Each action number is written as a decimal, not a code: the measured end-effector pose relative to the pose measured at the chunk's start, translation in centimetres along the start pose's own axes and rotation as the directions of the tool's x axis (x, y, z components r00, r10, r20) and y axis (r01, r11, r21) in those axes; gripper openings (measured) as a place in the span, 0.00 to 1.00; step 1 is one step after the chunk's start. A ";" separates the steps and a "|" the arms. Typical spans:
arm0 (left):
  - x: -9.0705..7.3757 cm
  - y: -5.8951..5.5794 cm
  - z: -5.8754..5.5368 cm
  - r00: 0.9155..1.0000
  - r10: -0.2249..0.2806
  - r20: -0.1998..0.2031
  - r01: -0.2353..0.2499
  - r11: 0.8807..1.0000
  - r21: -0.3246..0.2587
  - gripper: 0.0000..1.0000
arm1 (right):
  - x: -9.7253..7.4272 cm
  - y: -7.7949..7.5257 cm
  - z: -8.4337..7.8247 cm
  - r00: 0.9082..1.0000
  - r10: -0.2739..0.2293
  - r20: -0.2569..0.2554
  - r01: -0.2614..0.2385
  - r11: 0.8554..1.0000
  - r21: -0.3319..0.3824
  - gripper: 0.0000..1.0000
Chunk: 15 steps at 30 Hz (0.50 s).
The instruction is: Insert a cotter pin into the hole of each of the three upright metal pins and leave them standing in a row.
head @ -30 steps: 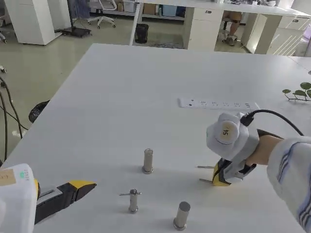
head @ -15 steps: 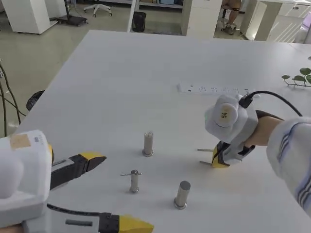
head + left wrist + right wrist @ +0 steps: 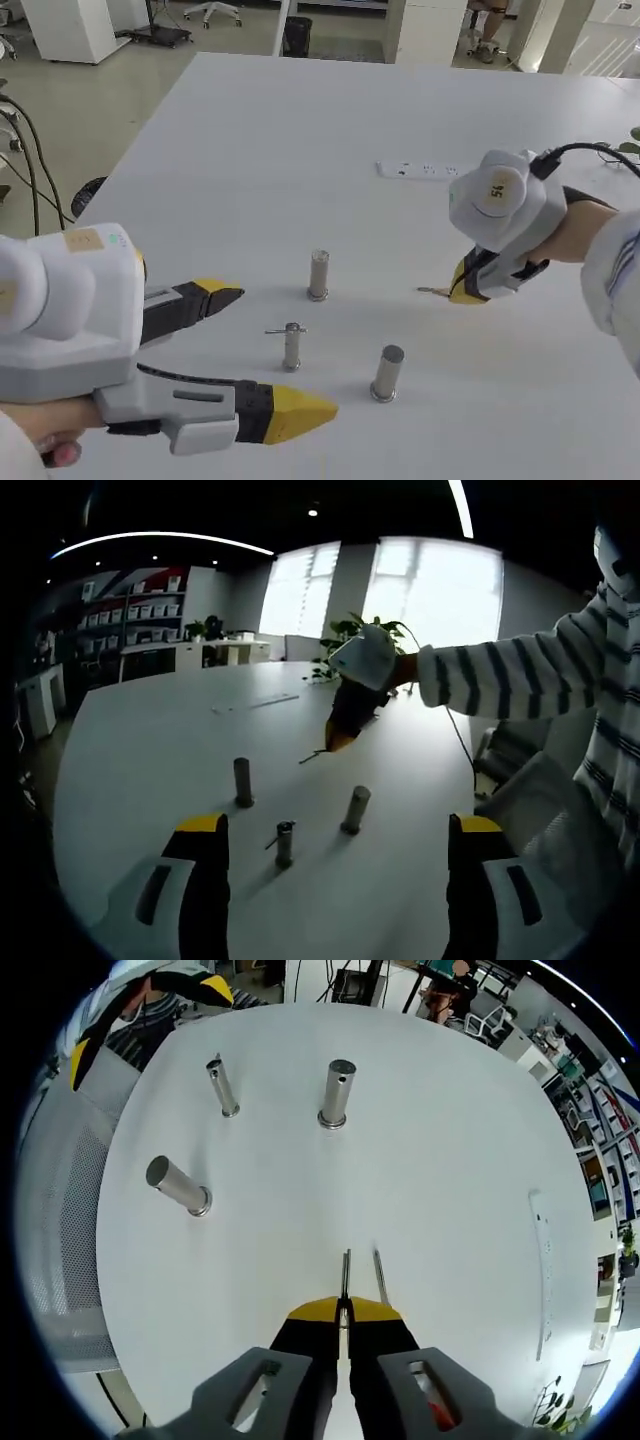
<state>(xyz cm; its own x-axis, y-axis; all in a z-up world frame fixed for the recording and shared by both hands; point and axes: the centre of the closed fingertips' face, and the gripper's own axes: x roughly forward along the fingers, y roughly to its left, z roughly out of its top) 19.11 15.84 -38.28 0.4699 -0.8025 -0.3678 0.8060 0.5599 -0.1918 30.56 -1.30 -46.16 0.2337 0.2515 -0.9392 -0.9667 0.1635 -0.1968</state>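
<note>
The left hand-held gripper (image 3: 288,350) has come forward over the surface (image 3: 250,150), jaws spread wide and holding nothing, facing the fitted metal pin (image 3: 291,347), which has a cotter pin through it. One bare metal pin (image 3: 318,275) stands beyond the fitted metal pin, and another bare pin (image 3: 387,372) stands nearer to its right. Well right of the fitted metal pin, the right hand-held gripper (image 3: 343,1310) is clenched on a loose cotter pin (image 3: 345,1272), with a spare cotter pin (image 3: 380,1275) just beside.

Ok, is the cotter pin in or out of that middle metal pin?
In: a cotter pin runs crosswise through the top of the middle metal pin, sticking out on both sides in the head view.
</note>
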 end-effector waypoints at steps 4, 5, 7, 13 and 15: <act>-0.2 0.2 0.4 1.000 0.011 0.010 -0.011 1.000 0.003 0.89 | -1.5 0.0 0.7 0.998 -0.043 0.053 0.043 0.999 -0.001 0.00; -0.3 0.4 0.5 1.000 0.017 0.012 -0.017 1.000 0.003 0.89 | -2.0 0.0 0.8 0.997 -0.058 0.060 0.059 0.998 -0.004 0.00; -0.4 0.5 0.8 1.000 0.023 0.017 -0.023 1.000 0.006 0.89 | -2.6 0.1 1.0 0.994 -0.076 0.073 0.076 0.997 0.004 0.00; -0.6 0.4 1.2 1.000 0.021 0.017 -0.021 1.000 0.006 0.88 | -4.3 0.1 2.8 0.978 -0.142 0.155 0.141 0.990 0.016 0.00; -0.6 0.4 1.2 1.000 0.019 0.012 -0.019 1.000 0.010 0.88 | -4.6 -0.3 3.4 0.970 -0.165 0.180 0.165 0.986 0.017 0.00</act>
<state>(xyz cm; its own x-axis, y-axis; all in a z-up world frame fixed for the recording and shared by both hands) 19.57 16.30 -37.01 0.4893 -0.7940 -0.3608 0.8004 0.5731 -0.1758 30.14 0.74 -40.78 0.4050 0.3882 -0.8278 -0.9131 0.2187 -0.3442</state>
